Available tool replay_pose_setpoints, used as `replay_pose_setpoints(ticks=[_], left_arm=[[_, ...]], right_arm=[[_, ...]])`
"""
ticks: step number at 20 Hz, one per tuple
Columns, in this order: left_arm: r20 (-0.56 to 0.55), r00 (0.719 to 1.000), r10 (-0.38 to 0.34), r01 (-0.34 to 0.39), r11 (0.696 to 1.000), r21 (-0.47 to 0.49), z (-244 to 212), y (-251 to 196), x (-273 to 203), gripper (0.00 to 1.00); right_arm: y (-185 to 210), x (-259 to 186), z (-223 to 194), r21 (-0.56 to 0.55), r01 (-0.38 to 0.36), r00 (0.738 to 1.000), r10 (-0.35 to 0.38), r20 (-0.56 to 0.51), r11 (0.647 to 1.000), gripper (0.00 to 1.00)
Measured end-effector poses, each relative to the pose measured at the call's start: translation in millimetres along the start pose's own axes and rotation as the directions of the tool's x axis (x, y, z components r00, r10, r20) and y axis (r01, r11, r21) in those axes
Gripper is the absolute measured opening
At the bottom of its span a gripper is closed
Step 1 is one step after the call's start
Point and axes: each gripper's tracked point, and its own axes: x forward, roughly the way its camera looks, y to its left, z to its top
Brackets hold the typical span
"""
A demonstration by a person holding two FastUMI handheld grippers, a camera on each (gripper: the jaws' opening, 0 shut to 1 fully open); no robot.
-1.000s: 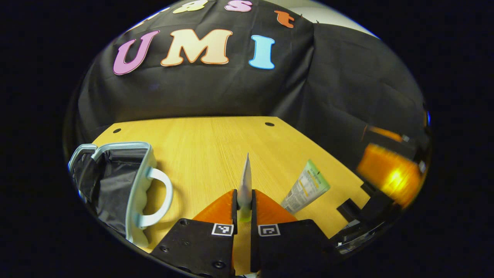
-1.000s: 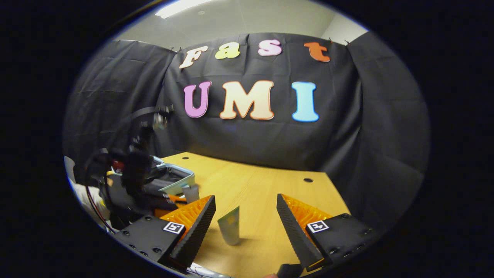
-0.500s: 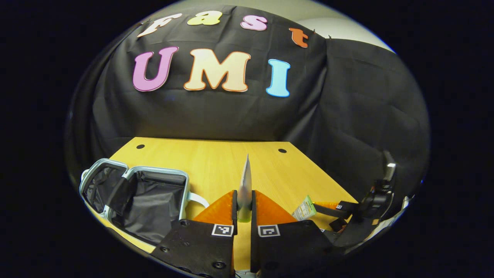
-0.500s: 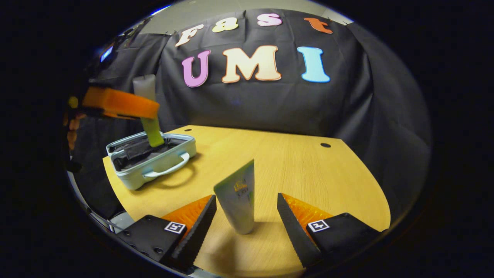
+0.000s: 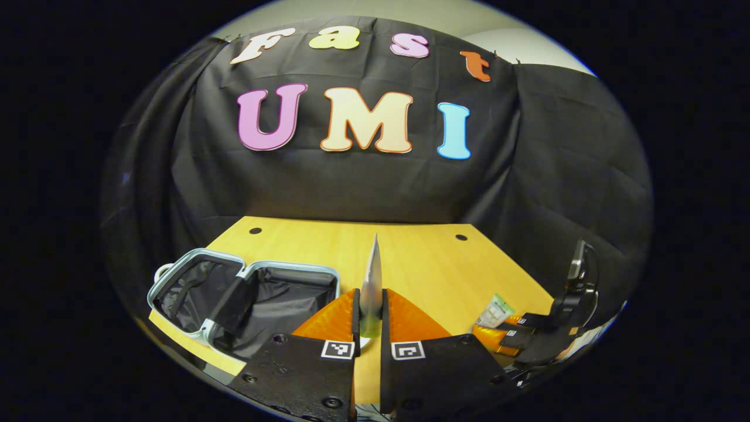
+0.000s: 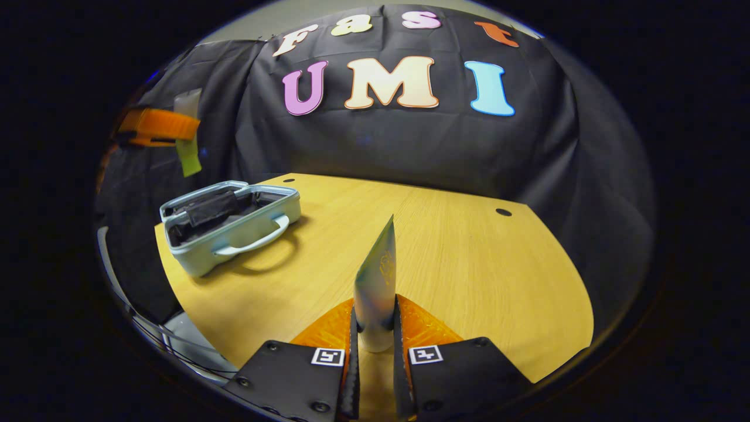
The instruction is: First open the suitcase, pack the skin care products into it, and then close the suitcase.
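The light-blue suitcase [image 5: 246, 293] lies open on the wooden table [image 5: 410, 252], showing its black lining. My left gripper [image 5: 370, 296] is shut on a skin care tube [image 5: 372, 272], seen edge-on, just right of the suitcase. Far right in the left gripper view, the right gripper [image 5: 515, 331] holds a second tube [image 5: 495, 309]. In the right gripper view, my right gripper [image 6: 375, 308] is shut on that pale tube [image 6: 378, 272], low over the table [image 6: 480, 264]. The suitcase [image 6: 228, 220] sits at the left, and the left gripper [image 6: 158, 126] hangs high above it with its tube [image 6: 188, 155].
The table's front edge runs close below the suitcase in the left gripper view. Two small round holes [image 5: 461, 237] mark the table's far side. Black cloth walls enclose the back and both sides. Bare wood stretches between the suitcase and the right gripper.
My right gripper has shut on the tube that stood between its open fingers. My left gripper has risen and drawn back from the suitcase, still holding its tube.
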Motion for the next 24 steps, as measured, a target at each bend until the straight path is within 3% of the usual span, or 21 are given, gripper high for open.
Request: replay_pose_setpoints(ticks=[8, 10, 13, 18, 21, 23, 24], left_arm=[[-0.189, 0.973, 0.130, -0.123, 0.991, 0.048, -55.9, 111.0, 20.1, 0.09], [-0.261, 0.954, 0.144, -0.136, 0.989, 0.052, -76.0, 140.8, 32.5, 0.09], [-0.427, 0.885, 0.186, -0.172, 0.982, 0.072, -115.8, 187.8, 33.7, 0.09], [-0.542, 0.837, 0.081, -0.113, 0.993, -0.025, -156.5, 198.1, 44.5, 0.09], [-0.521, 0.853, 0.034, -0.057, 0.998, -0.028, -153.9, 200.8, 59.0, 0.09], [-0.506, 0.862, 0.009, -0.031, 0.999, -0.035, -151.0, 204.8, 65.4, 0.14], [-0.482, 0.876, -0.020, -0.007, 0.999, -0.054, -142.0, 203.0, 65.6, 0.23]], right_arm=[[49.2, 11.1, 79.0, 0.050, -0.015, 0.998, 0.012, 0.056, 0.999, 0.25], [79.3, 18.0, 97.9, 0.059, -0.036, 0.998, 0.032, 0.054, 0.998, 0.25], [128.5, 32.2, 111.8, 0.078, -0.067, 0.998, 0.065, 0.023, 0.995, 0.25], [220.7, 53.4, 113.5, 0.197, -0.191, 0.976, 0.207, -0.065, 0.962, 0.25], [266.4, 67.9, 101.9, 0.224, -0.240, 0.953, 0.273, -0.129, 0.945, 0.25], [293.6, 74.8, 86.9, 0.248, -0.259, 0.931, 0.310, -0.194, 0.933, 0.25], [301.7, 81.1, 77.1, 0.254, -0.256, 0.923, 0.314, -0.223, 0.933, 0.25]])
